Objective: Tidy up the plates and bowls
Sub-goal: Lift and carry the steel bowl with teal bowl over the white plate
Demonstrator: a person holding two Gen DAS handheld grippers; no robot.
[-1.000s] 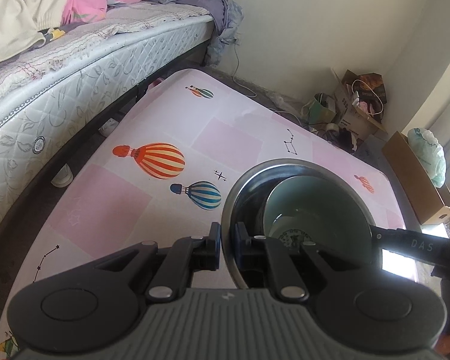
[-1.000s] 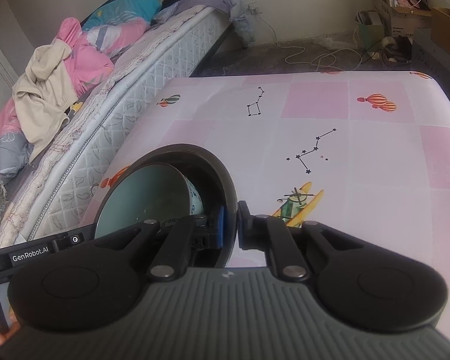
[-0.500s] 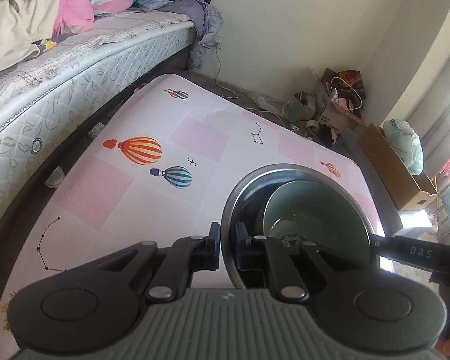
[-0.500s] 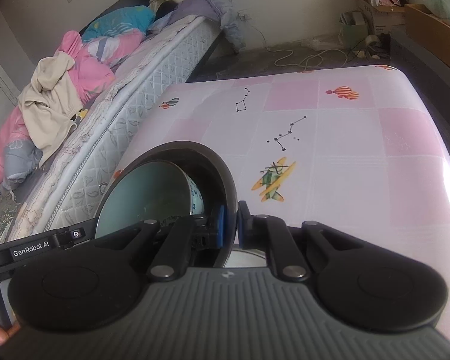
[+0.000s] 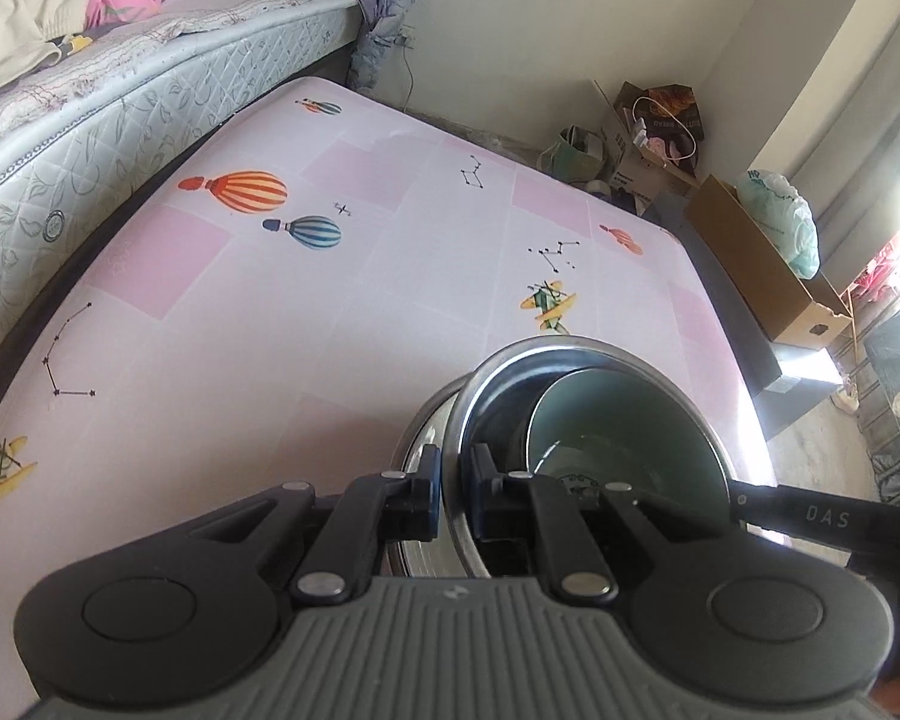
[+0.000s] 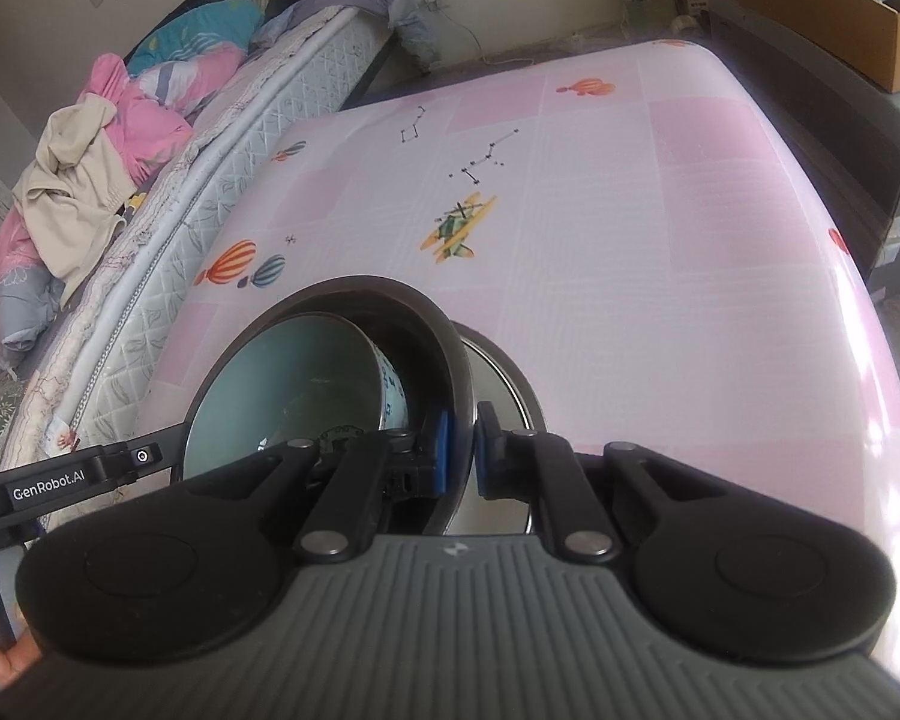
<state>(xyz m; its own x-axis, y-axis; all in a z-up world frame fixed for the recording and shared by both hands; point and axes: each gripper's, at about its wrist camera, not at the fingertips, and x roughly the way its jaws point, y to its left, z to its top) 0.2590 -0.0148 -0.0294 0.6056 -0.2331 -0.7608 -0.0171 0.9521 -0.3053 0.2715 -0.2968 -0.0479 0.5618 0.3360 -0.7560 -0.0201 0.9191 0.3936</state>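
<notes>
Daylight filled the room, entering from the window side to the right of the left gripper's fingers [image 5: 426, 495], where the view burned out to white. A pale glare lay along the pink tablecloth [image 6: 660, 228] right of the right gripper's fingers [image 6: 489, 450]. Soft shadow sat under the steel bowl's rim [image 5: 570, 345] ahead of the fingertips. Fisheye bending curved every edge; corners went black. Focus was sharp, without motion blur.

Left tongs [image 5: 455, 495] and right tongs [image 6: 461, 459] both clamped, side by side.
</notes>
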